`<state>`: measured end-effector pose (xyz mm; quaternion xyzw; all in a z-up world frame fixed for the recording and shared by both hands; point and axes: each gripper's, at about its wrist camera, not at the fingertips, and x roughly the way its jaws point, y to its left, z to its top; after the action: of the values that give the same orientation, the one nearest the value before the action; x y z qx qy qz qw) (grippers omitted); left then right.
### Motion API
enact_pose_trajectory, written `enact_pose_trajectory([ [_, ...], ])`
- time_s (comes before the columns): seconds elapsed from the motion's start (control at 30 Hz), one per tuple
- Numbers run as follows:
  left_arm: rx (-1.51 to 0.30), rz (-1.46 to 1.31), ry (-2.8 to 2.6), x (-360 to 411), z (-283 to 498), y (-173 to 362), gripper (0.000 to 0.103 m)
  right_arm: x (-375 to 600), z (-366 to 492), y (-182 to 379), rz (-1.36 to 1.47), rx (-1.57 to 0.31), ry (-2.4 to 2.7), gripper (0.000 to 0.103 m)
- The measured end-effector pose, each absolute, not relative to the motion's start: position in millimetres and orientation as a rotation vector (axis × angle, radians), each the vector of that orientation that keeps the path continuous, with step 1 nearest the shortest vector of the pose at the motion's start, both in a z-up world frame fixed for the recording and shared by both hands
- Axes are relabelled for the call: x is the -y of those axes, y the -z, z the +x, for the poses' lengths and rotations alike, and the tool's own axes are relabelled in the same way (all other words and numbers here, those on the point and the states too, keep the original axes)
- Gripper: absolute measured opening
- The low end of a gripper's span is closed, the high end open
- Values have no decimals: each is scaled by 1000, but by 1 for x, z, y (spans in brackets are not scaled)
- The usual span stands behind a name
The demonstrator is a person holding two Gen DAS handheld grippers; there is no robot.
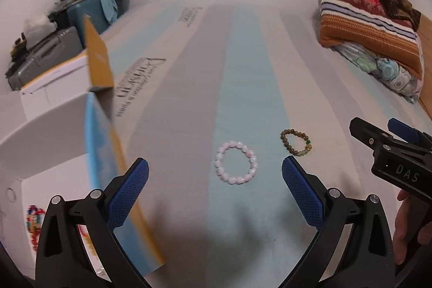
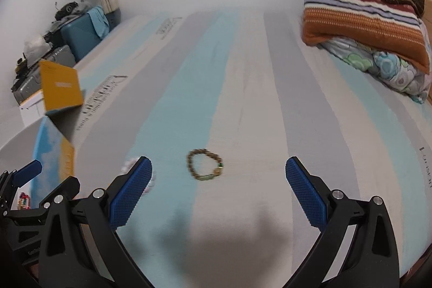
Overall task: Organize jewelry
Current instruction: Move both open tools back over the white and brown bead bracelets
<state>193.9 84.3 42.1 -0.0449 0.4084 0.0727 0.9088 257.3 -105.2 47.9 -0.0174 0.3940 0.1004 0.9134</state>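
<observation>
Both sets of tongs are hovering spread wide over the striped mattress (image 1: 243,58), and neither is pinching anything. Two bracelets are lying flat on the bed: a pink bead bracelet (image 1: 235,163) sitting on the pale blue stripe, and a brown bead bracelet (image 1: 296,142) with a green bead resting just beside it, toward the bed's right side and slightly farther from the cameras. The two loops are lying near each other but not touching.

The left tongs (image 1: 215,189) are pointing almost straight at the pink bracelet, which is lying between the two blue pads and slightly ahead of them. The right tongs (image 2: 218,189) are likewise lining up on the brown bracelet (image 2: 205,164), centred in the gap and a little forward. So each hand is nearer its own loop, and a short forward-and-down reach looks like all that either needs (the loops being round, no long axis is dictating the wrist angle).

An open white box (image 1: 54,109) with a raised orange lid is standing at the bed's left edge, and colourful beads (image 1: 33,217) are already showing inside it. That is probably where both bracelets are heading, which favours the left hand for the shorter carry.
</observation>
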Motion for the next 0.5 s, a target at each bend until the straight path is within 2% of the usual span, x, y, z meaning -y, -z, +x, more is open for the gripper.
enact_pose_trajectory([
  [0.5,-923,-97,-137,-81,253,27,97,96,316,20,-88,-933,-223,94],
])
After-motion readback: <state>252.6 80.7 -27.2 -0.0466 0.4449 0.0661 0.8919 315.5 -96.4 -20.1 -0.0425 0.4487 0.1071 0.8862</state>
